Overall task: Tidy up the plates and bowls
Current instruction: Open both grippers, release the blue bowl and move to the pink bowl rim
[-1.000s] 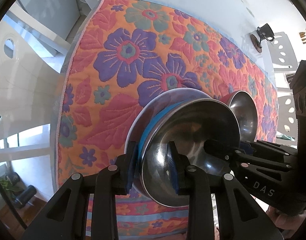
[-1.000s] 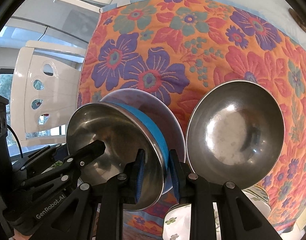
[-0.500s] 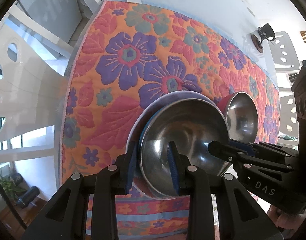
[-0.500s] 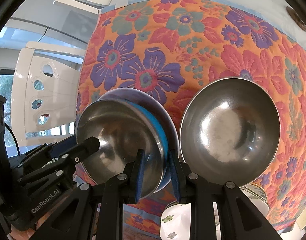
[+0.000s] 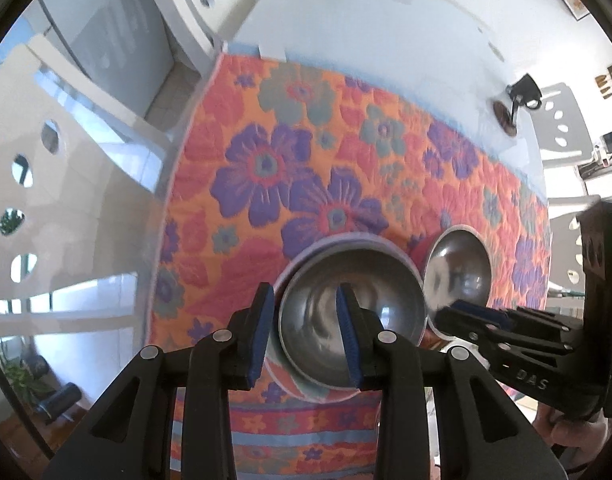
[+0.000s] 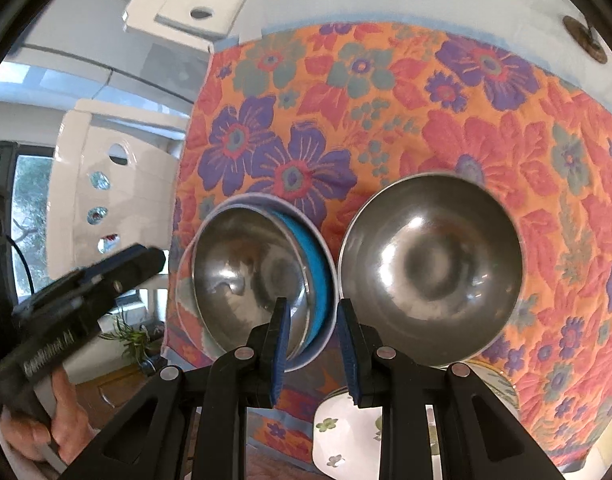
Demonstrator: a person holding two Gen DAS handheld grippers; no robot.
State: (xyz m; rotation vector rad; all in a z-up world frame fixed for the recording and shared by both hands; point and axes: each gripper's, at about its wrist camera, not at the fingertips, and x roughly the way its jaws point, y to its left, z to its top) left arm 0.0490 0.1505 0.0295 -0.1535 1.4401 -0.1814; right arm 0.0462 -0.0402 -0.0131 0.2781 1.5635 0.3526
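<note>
A steel bowl with a blue outside [image 5: 346, 304] [image 6: 245, 272] sits tilted in a pale plate [image 5: 301, 394] [image 6: 183, 300] on the floral cloth. My left gripper [image 5: 306, 332] [image 6: 151, 260] hangs above the bowl's left rim. Its jaws are opening; the rim shows between them lower down, clear of both pads. My right gripper [image 6: 314, 344] [image 5: 446, 312] is above the bowl's right rim, jaws a narrow gap apart and pressing on nothing. A second, bare steel bowl [image 6: 430, 268] [image 5: 458, 272] stands just right of the plate.
The floral cloth [image 5: 265, 168] covers the near part of a white table [image 5: 366, 40]. White chairs [image 6: 105, 184] stand at the left side. Flower-printed plates [image 6: 346, 428] lie at the near edge. A small dark object [image 5: 522, 88] sits far right on the table.
Both grippers have risen away from the blue bowl, which now looks smaller and rests lower in the plate. The left jaws have widened off its rim.
</note>
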